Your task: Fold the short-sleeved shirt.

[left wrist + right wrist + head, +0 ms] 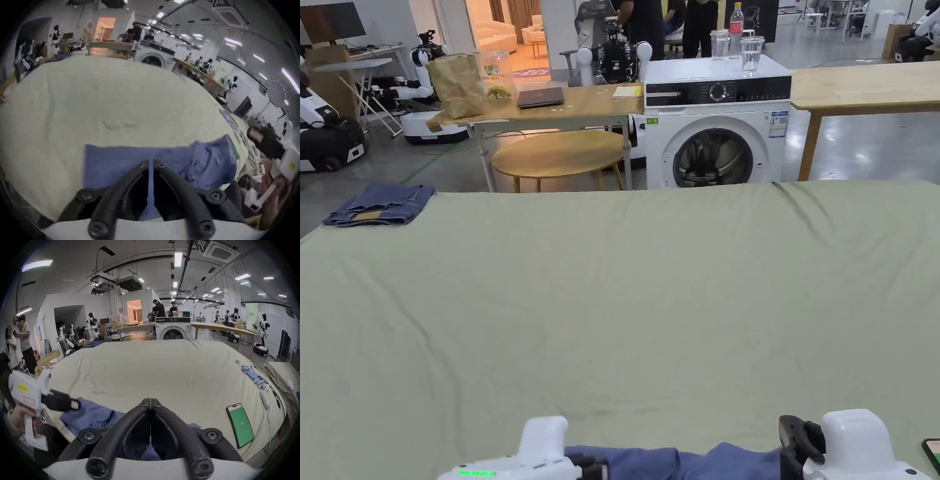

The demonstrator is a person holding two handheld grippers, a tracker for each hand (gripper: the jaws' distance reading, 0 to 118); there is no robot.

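Both grippers low (jaws closed)

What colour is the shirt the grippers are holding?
Plain blue short-sleeved cloth shirt, no pattern; clearest in the left gripper view.

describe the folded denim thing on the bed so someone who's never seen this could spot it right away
Start at the big bed with the pale green sheet in front of the washing machine. Go to the sheet's far left corner: there lies the folded denim garment, a flat dark blue stack. It lies alone at the far edge, unlike the lighter blue shirt at the near edge between the two hand-held grippers.
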